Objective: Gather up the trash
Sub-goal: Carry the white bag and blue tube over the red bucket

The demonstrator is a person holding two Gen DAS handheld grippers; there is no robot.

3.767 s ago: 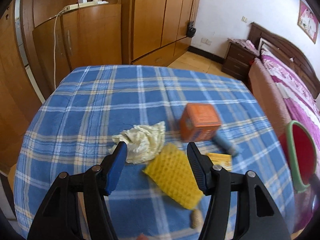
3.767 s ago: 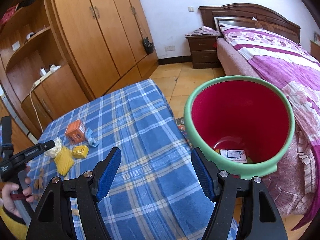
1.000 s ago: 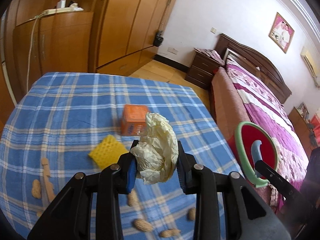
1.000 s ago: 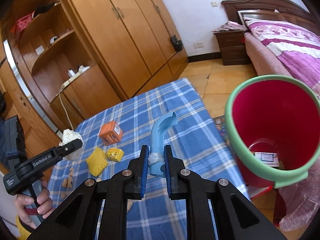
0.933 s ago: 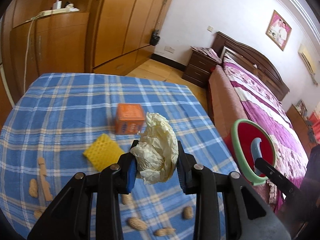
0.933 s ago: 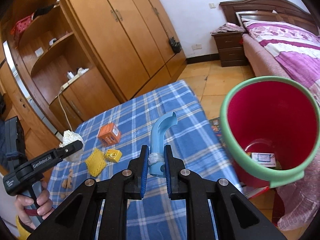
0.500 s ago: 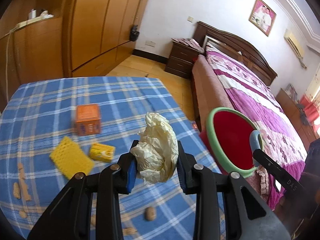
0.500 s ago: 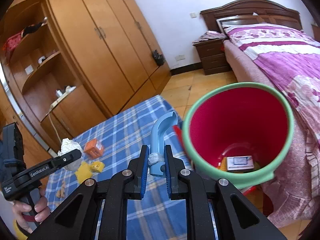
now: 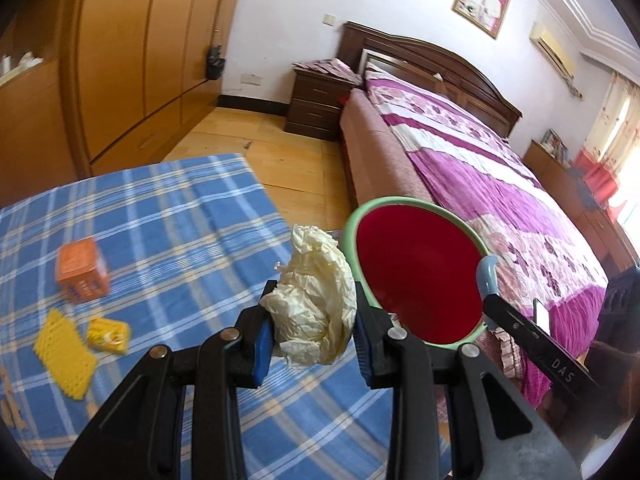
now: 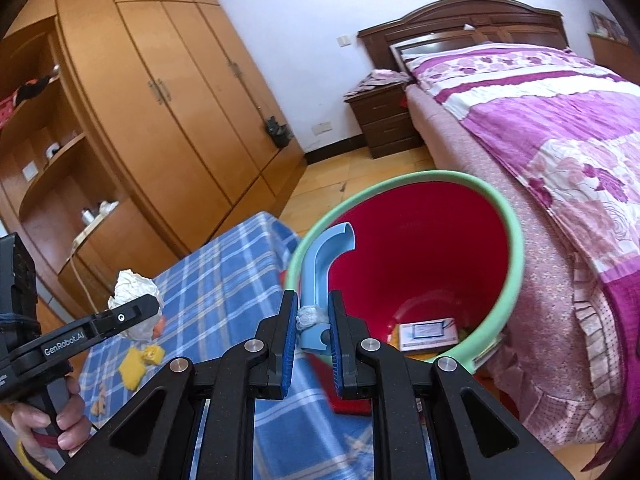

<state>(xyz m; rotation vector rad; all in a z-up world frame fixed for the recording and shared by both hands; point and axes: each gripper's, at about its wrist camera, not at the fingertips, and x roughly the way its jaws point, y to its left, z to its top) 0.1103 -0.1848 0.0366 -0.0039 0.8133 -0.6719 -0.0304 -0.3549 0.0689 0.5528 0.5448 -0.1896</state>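
crumpled paper (image 9: 316,300) clamped in left hand-held gripper (image 9: 314,344), beside bin (image 9: 416,280).

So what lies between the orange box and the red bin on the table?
Only bare blue plaid tablecloth between orange cardboard box and green-rimmed red bin, in the left wrist view.

A green-rimmed red bin (image 10: 516,240), blue plaid tablecloth (image 9: 180,220), cream paper wad (image 9: 316,300), perhaps pale-blue plastic piece (image 10: 320,264).
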